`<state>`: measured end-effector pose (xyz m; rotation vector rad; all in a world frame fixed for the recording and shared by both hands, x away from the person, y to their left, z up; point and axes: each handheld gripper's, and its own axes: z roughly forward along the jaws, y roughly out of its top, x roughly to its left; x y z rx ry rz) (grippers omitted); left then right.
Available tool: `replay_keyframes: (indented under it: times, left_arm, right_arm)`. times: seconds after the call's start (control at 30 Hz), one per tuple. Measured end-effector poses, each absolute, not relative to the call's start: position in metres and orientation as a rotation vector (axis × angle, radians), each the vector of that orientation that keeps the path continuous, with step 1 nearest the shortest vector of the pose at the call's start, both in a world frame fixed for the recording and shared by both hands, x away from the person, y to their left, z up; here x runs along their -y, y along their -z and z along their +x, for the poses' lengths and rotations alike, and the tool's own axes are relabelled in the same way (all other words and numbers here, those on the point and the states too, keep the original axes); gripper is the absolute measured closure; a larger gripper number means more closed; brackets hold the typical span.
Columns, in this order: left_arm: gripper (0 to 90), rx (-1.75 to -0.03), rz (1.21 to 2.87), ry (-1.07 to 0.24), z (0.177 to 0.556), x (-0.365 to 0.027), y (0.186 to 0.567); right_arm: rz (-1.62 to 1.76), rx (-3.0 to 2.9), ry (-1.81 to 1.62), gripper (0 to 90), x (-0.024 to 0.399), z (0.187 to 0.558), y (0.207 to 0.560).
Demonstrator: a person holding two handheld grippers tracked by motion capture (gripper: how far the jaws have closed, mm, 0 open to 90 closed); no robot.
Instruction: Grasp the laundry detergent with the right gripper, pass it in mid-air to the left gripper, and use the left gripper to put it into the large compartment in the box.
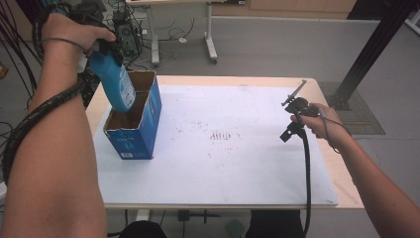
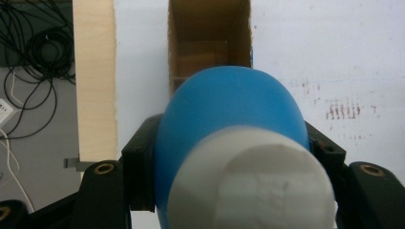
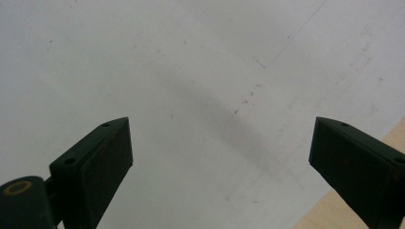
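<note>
Left gripper (image 1: 106, 49) clenched below the cap of rigid, smooth bottle (image 1: 115, 82), likely slippery; right gripper (image 1: 293, 115) released.

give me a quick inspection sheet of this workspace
surface: white mat on a wooden table, faint reddish stains mid-mat
job's things: blue bottle with white cap, bottom end lowered into the open blue cardboard box
clutter: nothing seen
grippers: left gripper clamped on the bottle; right gripper open, nothing between its jaws, over the mat's right side
cables: black cable trails from the right gripper; loose cables on the floor at left
surroundings: grey floor, desk legs beyond the table
</note>
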<state>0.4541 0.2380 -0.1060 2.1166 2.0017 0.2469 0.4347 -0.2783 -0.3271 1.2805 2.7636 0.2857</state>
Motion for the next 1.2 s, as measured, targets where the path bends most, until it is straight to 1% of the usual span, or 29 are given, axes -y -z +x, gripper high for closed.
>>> replay_keyframes:
  times: [0.33, 0.43, 1.2]
  left_arm:
    - [37.6, -2.006, 2.157, -0.236, 0.458, -0.233, 0.140]
    - [37.6, -2.008, 2.165, -0.213, 0.459, -0.232, 0.150]
    - [37.6, -2.014, 2.208, -0.186, 0.460, -0.226, 0.206]
  right_arm:
    - [1.282, -2.770, -0.293, 7.4, 0.277, 0.435, 0.329]
    - [1.279, -2.771, -0.298, 7.3, 0.276, 0.435, 0.330]
    - [1.274, -2.783, -0.345, 7.2, 0.274, 0.433, 0.333]
